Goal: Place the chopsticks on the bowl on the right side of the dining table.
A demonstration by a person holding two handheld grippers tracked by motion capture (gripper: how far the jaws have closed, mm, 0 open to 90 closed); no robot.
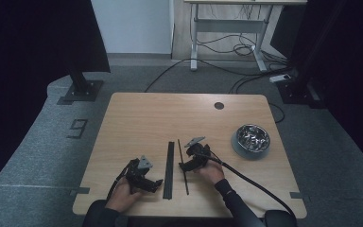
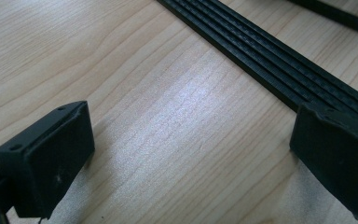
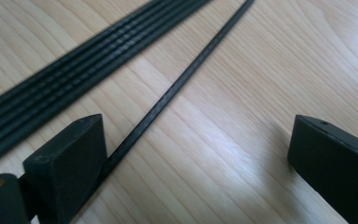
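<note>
From the high view, two long black pieces lie side by side near the person's edge of the tabletop (image 1: 137, 118): a wide ribbed strip (image 1: 169, 169) and a thin rod (image 1: 183, 166), roughly parallel and running away from the person, probably laid out so that each hand can take one. The left gripper (image 1: 147, 182) rests low just left of the strip's near end, and the right gripper (image 1: 189, 163) sits just right of the rod, about midway along it; a metal bowl (image 1: 251, 138) of shiny small parts stands well apart to the right. This view is too small to judge how the fingers stand. In the left gripper view the fingers (image 2: 51, 158) are spread wide over bare wood, holding nothing; the ribbed strip (image 2: 261, 56) passes just beyond the farther finger, touching or nearly touching its tip, and its lengthwise grooves are plain here. The left gripper looks set to steady or close on the strip. In the right gripper view the fingers (image 3: 70, 163) are likewise spread and empty, with the thin rod (image 3: 182, 79) running just beside the inner face of one finger, inside the gap, so a closing squeeze would likely catch it; the ribbed strip (image 3: 65, 84) lies outside that finger.
</note>
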